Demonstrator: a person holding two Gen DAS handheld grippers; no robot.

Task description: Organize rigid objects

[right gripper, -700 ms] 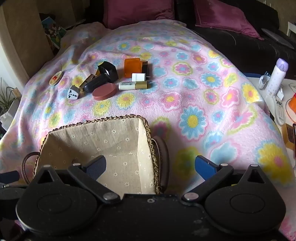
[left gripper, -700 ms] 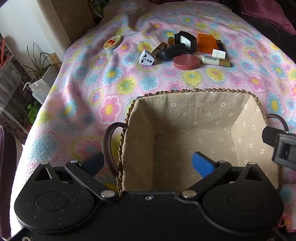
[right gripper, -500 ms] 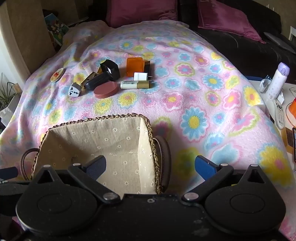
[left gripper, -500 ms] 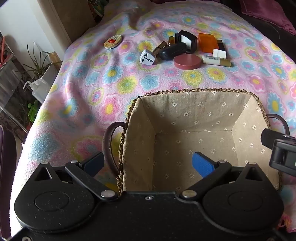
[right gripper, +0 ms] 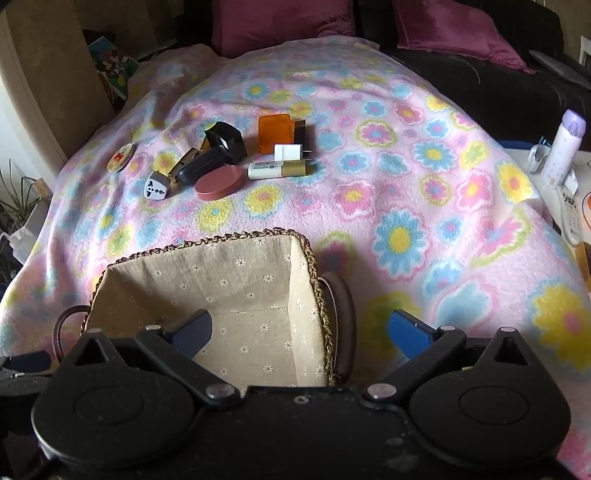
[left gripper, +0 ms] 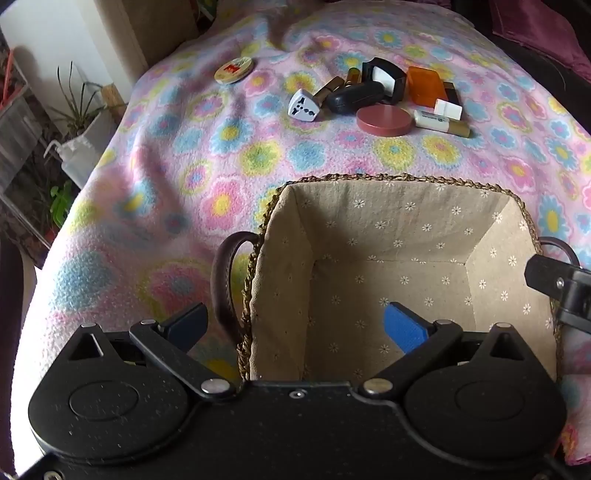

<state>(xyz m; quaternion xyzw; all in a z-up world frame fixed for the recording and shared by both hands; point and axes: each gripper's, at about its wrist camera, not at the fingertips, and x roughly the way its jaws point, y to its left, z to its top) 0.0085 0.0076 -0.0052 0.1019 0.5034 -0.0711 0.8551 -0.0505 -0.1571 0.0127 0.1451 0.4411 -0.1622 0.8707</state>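
Rigid objects all lie clustered on the blanket beyond my empty basket, so nothing is sorted yet, with left gripper and right gripper spread wide, holding nothing.

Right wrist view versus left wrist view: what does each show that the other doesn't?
Only the right wrist view shows the white bottle and remote on a side table, plus the purple cushions. Only the left wrist view shows the potted plant and spray bottle beside the bed. Both show the empty lined basket, the flowered blanket, and the pile of small items, including the red round lid. Both grippers, left and right, are open and empty.
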